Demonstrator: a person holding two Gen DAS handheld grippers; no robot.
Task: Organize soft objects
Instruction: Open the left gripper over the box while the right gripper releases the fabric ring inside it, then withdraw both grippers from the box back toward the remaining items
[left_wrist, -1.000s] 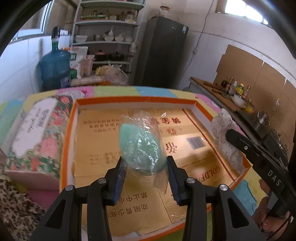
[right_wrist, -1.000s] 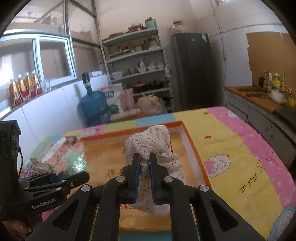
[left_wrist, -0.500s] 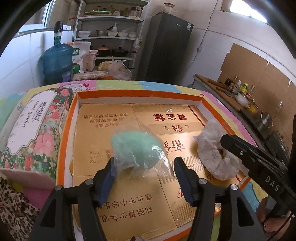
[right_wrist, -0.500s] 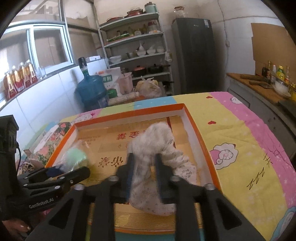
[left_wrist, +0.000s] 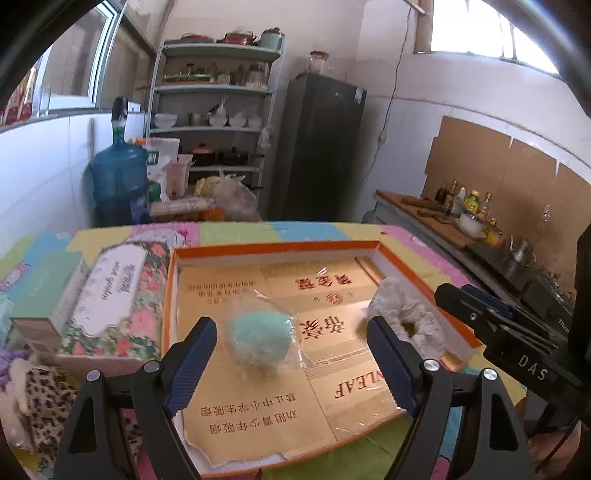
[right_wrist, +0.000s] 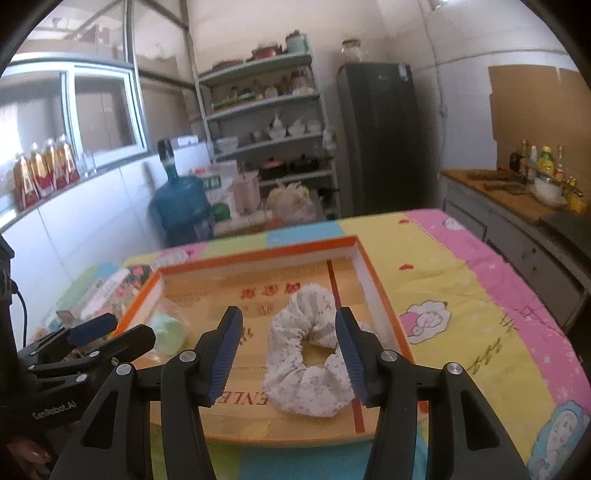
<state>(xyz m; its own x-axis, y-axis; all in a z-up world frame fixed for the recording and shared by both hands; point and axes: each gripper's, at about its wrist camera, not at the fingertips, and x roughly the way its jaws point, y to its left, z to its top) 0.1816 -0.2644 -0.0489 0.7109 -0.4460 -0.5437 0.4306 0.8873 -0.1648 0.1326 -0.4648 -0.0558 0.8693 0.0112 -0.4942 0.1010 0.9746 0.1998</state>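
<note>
A green fluffy ball in a clear plastic bag (left_wrist: 258, 341) lies on the floor of the orange-rimmed cardboard tray (left_wrist: 275, 248). My left gripper (left_wrist: 295, 363) is open and empty, just behind the ball. A white floral fabric ring (right_wrist: 308, 352) lies in the tray's right part; it also shows in the left wrist view (left_wrist: 408, 319). My right gripper (right_wrist: 288, 356) is open and empty, its jaws on either side of the ring's near part. The green ball shows in the right wrist view (right_wrist: 168, 330).
A floral tissue pack (left_wrist: 114, 301) lies left of the tray. Leopard-print and purple soft items (left_wrist: 33, 387) sit at the near left. The table carries a colourful cartoon cloth (right_wrist: 480, 295). A blue water jug (left_wrist: 118, 181), shelves and a fridge stand behind.
Both grippers opened and let go: the green ball and the white fabric ring now lie in the tray. Both grippers pulled back and up.
</note>
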